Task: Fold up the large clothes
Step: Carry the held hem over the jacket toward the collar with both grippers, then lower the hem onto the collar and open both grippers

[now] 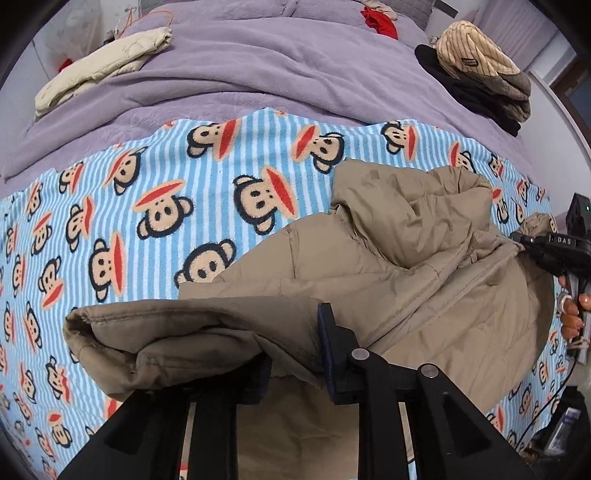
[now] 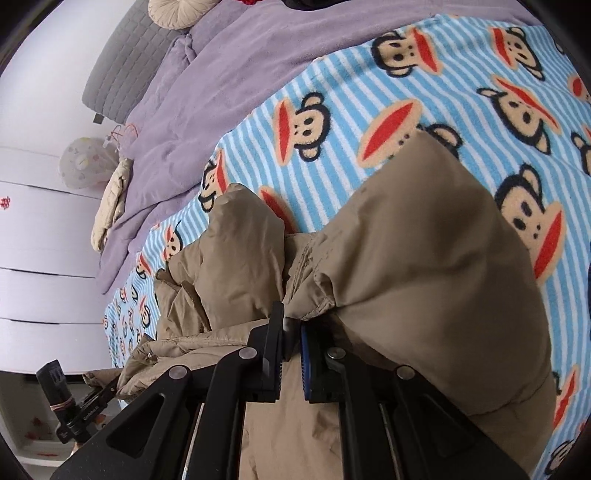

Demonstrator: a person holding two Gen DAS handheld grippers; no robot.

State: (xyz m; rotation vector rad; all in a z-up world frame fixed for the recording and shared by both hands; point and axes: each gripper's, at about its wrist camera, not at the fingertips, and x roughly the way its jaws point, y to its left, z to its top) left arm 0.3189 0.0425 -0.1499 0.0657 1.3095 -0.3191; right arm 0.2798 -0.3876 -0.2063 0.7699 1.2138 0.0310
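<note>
Left gripper (image 1: 295, 354) left finger buried under tan jacket (image 1: 388, 258) fold; jacket hem cut off at lower frame edge; hand (image 1: 570, 314) clipped at right edge.

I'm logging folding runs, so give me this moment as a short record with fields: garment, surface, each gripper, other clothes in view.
garment: tan puffer jacket, bunched, lying on the blanket
surface: striped monkey-print blanket over a purple bedspread
left gripper: fingers apart, jacket sleeve between them
right gripper: closed on a jacket fold
other clothes: cream jacket, striped and dark pile, red item
</note>
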